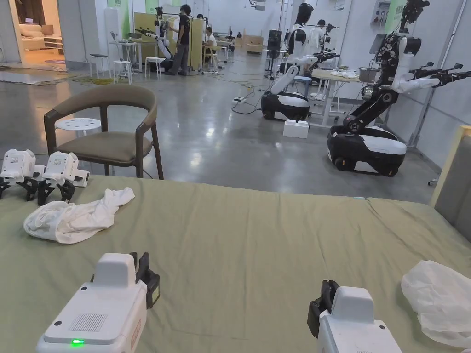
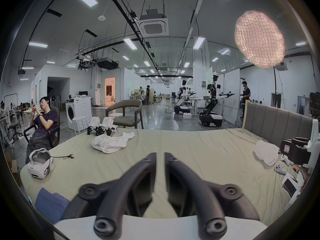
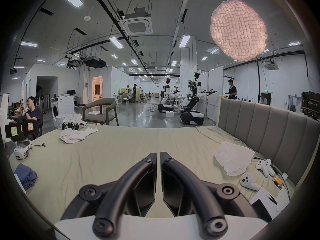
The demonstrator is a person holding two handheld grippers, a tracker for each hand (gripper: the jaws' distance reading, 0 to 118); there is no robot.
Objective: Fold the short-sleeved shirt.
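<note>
Left gripper (image 2: 160,155) hovers low over the green bed sheet (image 1: 257,239), jaws nearly together w/ just a thin slit between them, nothing in them. Far left on the bed: white headset (image 2: 39,164) by the edge, blue cloth (image 2: 50,204) at the near corner. Beyond the bed edge on that side a person (image 2: 44,120) sits slumped in a chair looking at a phone. Moving right: two spare grippers (image 1: 39,174) parked at the far-left edge of the bed, and just beside them on the near side the white short-sleeved shirt (image 1: 76,216), crumpled in a heap, unfolded, well apart from both held grippers. Behind it, a brown armchair (image 1: 108,131) on the floor. Mid bed is bare sheet, lightly creased. Right gripper (image 3: 158,154) over the near-right part of the bed, jaws almost touching, gap hair-thin, also holding nothing. Further right: a crumpled white bag (image 3: 232,161) near the grey headboard (image 3: 270,127), then two white controllers (image 3: 256,174) and some papers by the headboard. Back on the floor, right of centre, two black & white wheeled robots (image 1: 368,119) w/ arms out.
</note>
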